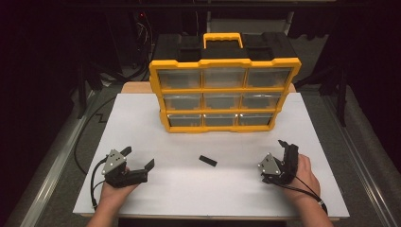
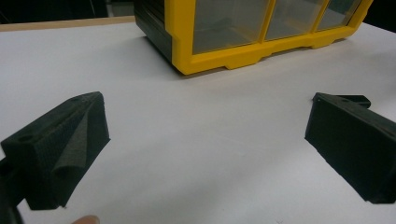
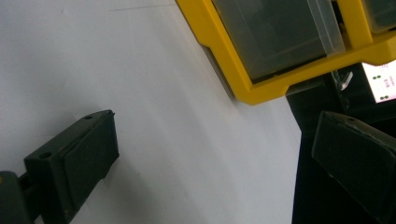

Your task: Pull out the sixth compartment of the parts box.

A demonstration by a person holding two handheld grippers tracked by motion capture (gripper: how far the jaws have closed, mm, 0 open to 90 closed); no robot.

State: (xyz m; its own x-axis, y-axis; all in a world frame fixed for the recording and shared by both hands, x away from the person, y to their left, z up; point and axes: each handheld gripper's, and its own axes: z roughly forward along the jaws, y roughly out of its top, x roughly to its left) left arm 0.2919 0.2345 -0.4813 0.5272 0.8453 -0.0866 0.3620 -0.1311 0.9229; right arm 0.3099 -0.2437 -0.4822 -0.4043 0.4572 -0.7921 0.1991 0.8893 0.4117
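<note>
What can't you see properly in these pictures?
- Drawers of the yellow organizer, high view: cloudy fronts hide any contents.
- Small black piece, high view: too small to identify.
- Organizer's upper rows, left hand-held gripper view: cut off by the top edge.

from the high view we look forward and down over the whole white table (image 1: 142,118), with the yellow organizer (image 1: 225,94) at its far middle. the left gripper view sits low and close to the tabletop, facing the organizer's (image 2: 243,53) bottom row. the right gripper view, tilted sideways, shares that organizer (image 3: 261,88).
</note>
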